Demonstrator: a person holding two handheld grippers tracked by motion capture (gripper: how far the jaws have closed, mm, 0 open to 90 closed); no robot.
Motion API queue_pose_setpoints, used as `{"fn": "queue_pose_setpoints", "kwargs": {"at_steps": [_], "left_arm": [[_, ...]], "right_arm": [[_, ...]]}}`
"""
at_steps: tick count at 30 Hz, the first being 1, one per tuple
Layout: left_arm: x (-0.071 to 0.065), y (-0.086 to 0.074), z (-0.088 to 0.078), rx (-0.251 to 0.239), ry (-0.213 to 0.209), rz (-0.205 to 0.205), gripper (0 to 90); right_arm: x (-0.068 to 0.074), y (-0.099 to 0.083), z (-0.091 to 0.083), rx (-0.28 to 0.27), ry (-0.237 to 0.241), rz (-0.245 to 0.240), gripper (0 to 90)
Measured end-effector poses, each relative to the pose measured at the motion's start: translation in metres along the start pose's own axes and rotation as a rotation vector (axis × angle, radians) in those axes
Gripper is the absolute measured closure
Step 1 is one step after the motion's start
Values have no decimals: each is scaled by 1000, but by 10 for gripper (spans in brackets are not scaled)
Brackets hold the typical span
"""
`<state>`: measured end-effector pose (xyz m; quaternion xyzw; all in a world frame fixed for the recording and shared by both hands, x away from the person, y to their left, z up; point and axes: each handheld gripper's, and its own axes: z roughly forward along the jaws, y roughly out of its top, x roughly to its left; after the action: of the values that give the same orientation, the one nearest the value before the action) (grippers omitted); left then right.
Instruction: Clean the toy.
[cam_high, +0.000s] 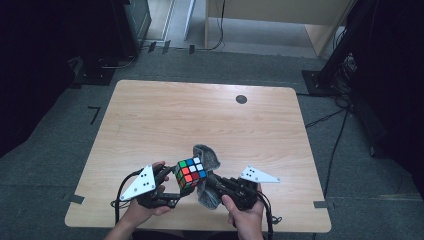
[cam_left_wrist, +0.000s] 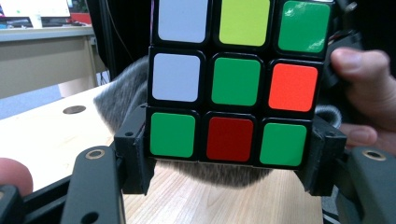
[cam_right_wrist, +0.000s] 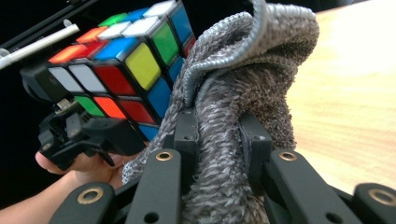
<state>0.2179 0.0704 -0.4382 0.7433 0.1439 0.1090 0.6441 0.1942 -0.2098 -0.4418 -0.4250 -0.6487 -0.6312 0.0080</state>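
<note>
Near the table's front edge, the left gripper (cam_high: 167, 187) clamps a scrambled multicoloured plastic puzzle cube (cam_high: 190, 173) by its lower layer, raised above the light wooden table (cam_high: 165, 117), apparently to present its faces. The right gripper (cam_high: 212, 181) is closed on a bunched grey fuzzy cloth (cam_high: 209, 156) that touches the cube's side, probably for wiping. Farther off lies a dark round disc (cam_high: 241, 99).

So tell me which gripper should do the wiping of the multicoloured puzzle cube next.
Right. The right gripper is shut on the grey fuzzy cloth, already against the multicoloured puzzle cube, which the left gripper clamps steady.
</note>
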Motion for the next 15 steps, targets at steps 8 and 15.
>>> {"fn": "queue_pose_setpoints", "kwargs": {"at_steps": [8,15], "left_arm": [[-1,-3,3,35,-2,18,338],[0,-2,2,38,-33,19,338]], "right_arm": [[6,12,-16,-106,6,-35,740],[0,4,-6,-50,17,-4,738]]}}
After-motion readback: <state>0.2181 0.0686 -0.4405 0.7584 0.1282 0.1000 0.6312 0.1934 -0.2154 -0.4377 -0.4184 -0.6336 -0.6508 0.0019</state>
